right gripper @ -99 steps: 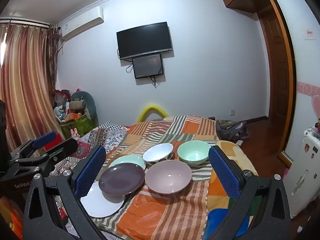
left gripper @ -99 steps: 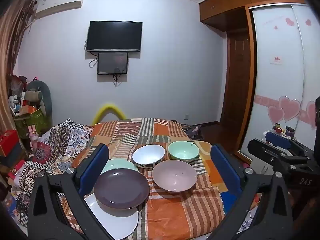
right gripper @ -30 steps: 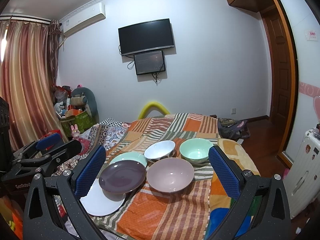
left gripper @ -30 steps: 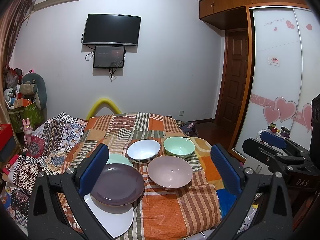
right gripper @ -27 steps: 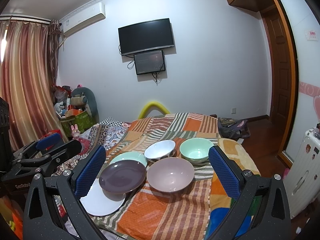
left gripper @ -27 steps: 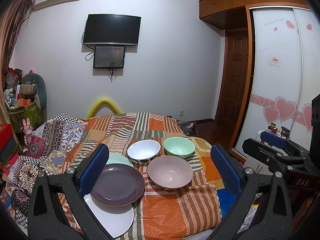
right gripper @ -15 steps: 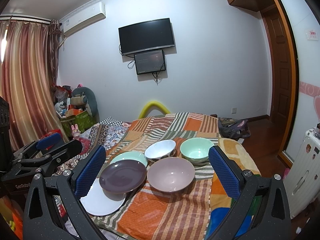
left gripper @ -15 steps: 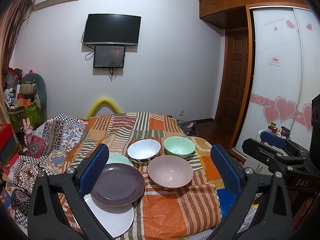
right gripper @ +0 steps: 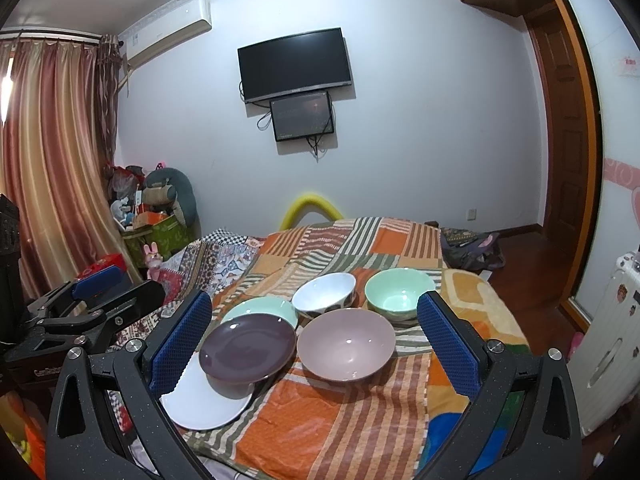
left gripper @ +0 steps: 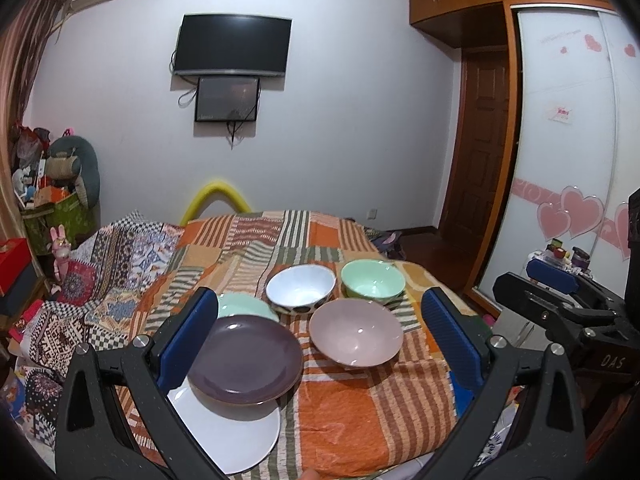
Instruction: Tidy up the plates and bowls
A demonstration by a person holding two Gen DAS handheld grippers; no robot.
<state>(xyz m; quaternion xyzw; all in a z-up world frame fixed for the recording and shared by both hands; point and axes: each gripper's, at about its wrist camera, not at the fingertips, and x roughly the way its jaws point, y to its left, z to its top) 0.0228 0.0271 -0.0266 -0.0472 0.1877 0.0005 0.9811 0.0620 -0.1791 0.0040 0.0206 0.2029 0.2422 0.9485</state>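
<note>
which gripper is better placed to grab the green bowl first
Right, probably. Both grippers are open and hang short of the dishes, but the green bowl sits nearest the right gripper's own side, far from the left gripper.

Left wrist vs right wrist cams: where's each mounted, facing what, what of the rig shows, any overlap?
Left wrist: on the left gripper, open, facing the bed; right gripper at right edge.
Right wrist: on the right gripper, open, same facing; left gripper at left edge.
Shared: purple plate, pink bowl, wall TV.

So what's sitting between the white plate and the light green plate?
The round dark purple plate, overlapping both the white plate and light green plate; both wrist views show it.
</note>
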